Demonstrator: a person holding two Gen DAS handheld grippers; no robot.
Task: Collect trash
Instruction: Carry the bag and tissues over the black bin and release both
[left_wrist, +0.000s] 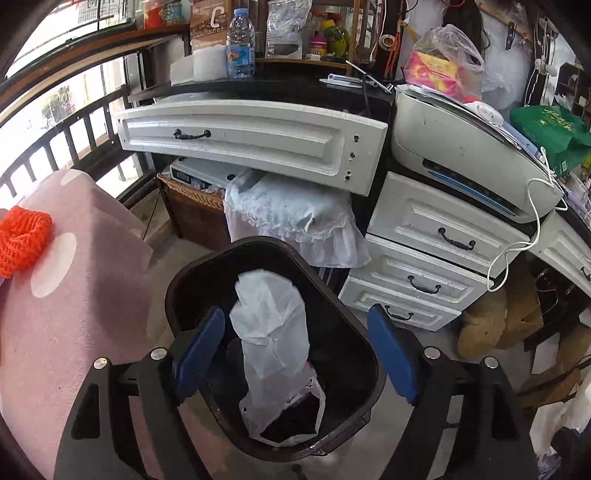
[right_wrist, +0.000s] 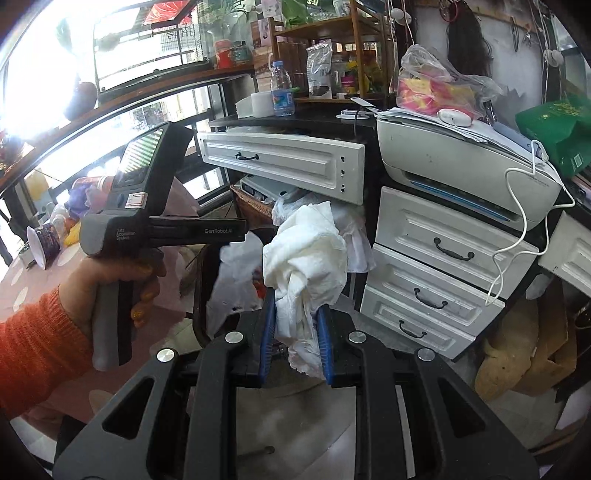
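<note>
A black trash bin (left_wrist: 184, 280) stands on the floor below my left gripper (left_wrist: 295, 328), which is open and empty above it. A crumpled white plastic bag (left_wrist: 273, 332) lies inside the bin. My right gripper (right_wrist: 295, 306) is shut on a crumpled white tissue wad (right_wrist: 306, 247) and holds it in the air. The bin's rim (right_wrist: 201, 295) shows partly behind it, with the white bag (right_wrist: 236, 280). The left gripper's body (right_wrist: 140, 206), held by a hand in an orange sleeve, shows at the left of the right wrist view.
A pink dotted tablecloth (left_wrist: 74, 295) covers a table at left, with cups and wrappers (right_wrist: 48, 236) on it. White drawers (left_wrist: 424, 258), a printer (left_wrist: 472, 155) and a loose drawer front (left_wrist: 251, 136) stand behind the bin. A wicker basket (left_wrist: 192, 199) and lace cloth (left_wrist: 295, 218) sit under the desk.
</note>
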